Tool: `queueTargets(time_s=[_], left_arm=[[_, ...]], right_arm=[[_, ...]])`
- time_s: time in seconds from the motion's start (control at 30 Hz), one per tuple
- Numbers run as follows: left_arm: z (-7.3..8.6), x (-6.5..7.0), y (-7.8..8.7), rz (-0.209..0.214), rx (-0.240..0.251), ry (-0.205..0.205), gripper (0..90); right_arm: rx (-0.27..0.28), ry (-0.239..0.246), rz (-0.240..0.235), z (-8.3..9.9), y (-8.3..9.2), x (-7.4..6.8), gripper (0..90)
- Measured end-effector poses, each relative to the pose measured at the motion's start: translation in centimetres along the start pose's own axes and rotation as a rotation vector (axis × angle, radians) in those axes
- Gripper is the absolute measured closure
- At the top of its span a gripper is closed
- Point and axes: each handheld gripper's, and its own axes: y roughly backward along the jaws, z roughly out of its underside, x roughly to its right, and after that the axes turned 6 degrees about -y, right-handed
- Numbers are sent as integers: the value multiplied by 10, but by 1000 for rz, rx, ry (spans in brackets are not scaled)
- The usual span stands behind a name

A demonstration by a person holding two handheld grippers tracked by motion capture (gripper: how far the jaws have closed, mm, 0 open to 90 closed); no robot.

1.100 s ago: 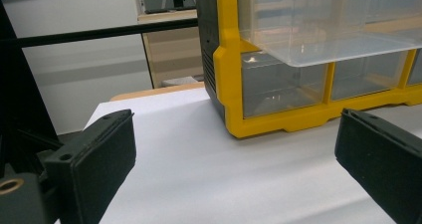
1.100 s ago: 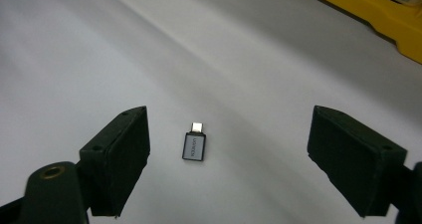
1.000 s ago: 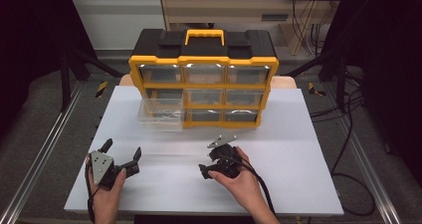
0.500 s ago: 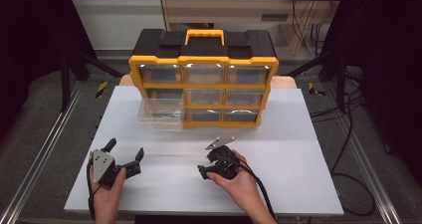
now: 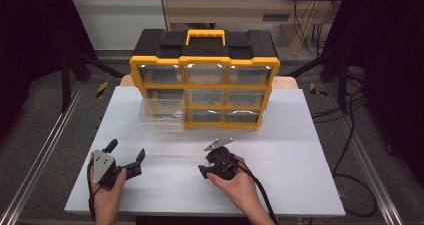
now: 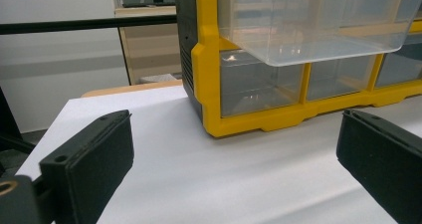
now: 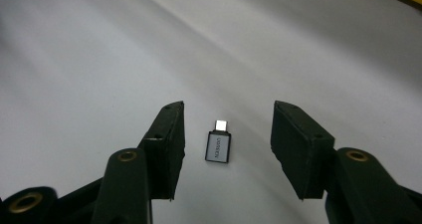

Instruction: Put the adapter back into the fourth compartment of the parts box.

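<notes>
A small silver USB adapter [image 7: 218, 147] lies flat on the white table. My right gripper [image 7: 229, 115] points down over it, with one jaw on each side. Its jaws have just been closing, and a gap shows between each pad and the adapter. In the high view the right gripper [image 5: 218, 162] sits near the table's front middle, in a hand. My left gripper [image 5: 126, 151] rests at the front left, open and with nothing in it. In its own view the left gripper [image 6: 234, 149] faces the organizer.
A yellow and black drawer organizer [image 5: 205, 80] stands at the back of the white table [image 5: 300, 150]. One clear drawer [image 5: 162, 114] sticks out at its lower left. That drawer [image 6: 308, 30] hangs above the table in the left gripper view.
The right hand and its gripper have edged slightly to the left. The left hand has kept still.
</notes>
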Motion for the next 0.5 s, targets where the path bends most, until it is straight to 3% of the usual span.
queueTargets(time_s=[0.13, 0.5], left_arm=[[0, 0, 0, 3, 0, 1, 12], [0, 0, 0, 9, -4, 0, 13]], right_arm=[[-20, -11, -11, 1, -3, -1, 533], [-65, 26, 16, 7, -16, -7, 630]])
